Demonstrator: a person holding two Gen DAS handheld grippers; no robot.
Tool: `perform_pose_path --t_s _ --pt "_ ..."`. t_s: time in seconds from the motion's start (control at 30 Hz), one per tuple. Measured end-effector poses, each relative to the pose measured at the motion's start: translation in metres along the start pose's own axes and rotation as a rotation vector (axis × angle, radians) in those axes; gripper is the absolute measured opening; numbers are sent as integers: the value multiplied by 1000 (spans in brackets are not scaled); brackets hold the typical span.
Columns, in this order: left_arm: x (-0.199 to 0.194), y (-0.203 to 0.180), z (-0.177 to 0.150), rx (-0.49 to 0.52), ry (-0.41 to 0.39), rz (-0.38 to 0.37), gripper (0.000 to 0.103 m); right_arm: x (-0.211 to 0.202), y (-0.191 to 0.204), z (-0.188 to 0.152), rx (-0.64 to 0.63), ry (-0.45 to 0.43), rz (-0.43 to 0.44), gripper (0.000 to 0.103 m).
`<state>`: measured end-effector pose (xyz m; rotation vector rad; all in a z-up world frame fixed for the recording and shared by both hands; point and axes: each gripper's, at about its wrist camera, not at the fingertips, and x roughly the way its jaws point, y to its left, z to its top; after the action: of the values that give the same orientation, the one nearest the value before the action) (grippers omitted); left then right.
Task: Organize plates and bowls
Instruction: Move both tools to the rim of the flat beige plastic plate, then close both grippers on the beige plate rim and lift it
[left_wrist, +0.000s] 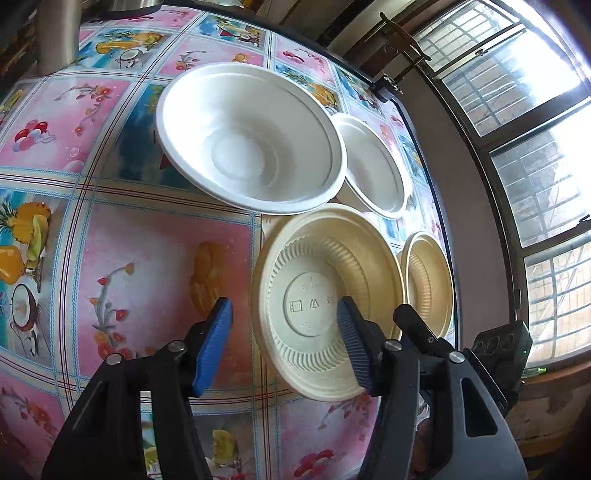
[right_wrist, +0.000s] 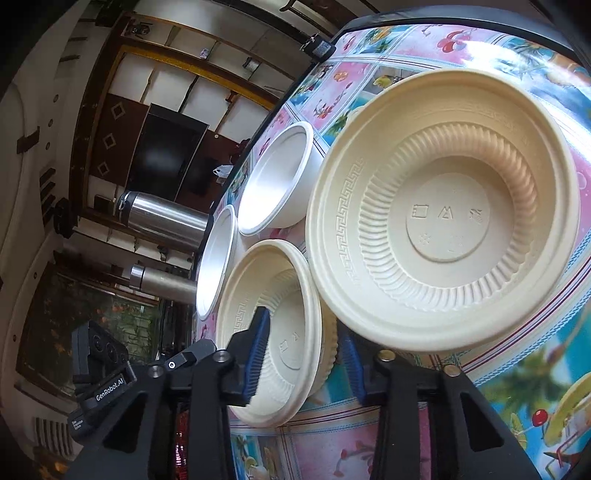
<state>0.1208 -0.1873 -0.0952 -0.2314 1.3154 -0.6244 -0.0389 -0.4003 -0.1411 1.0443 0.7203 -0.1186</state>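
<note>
— Jaws first: how do they stand on each side?

— Left gripper (left_wrist: 284, 332) is spread wide. Its right pad sits inside a cream ribbed bowl (left_wrist: 317, 273), and its left pad hangs over the patterned cloth outside the bowl's rim, so the near wall lies between the pads without being pinched.

— And the other one?

— Right gripper (right_wrist: 301, 354) straddles the wall of a second cream bowl (right_wrist: 273, 332): the left pad is inside the bowl against the ribbed wall, and the right pad is outside, just beside it. Whether the pads press the wall I cannot tell; a small gap seems to remain on the outer side.

— Where are the bowls?

— All four sit on the surface (left_wrist: 147, 240), covered with a glossy fruit-and-flower cloth. In the left wrist view a large white bowl (left_wrist: 247, 140) lies beyond the cream one, with its rim overlapping a smaller-looking white bowl (left_wrist: 373, 166) to its right. The cream bowl at the right gripper is nearest the window (left_wrist: 535, 147).

— Anything else?

— In the right wrist view two steel flasks (right_wrist: 166, 221) stand at the far edge of the surface, and the cream bowls carry a key-pattern rim and moulded symbols on the base.
</note>
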Motion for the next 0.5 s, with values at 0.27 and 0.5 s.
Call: perform_pose_path --t_s 0.27,0.5 --pt "4 3 -1 7 -13 33 17 5 1 0 -26 -6 -33 11" --pt "7 9 -2 7 -17 45 10 3 3 1 -55 -32 -49 10"
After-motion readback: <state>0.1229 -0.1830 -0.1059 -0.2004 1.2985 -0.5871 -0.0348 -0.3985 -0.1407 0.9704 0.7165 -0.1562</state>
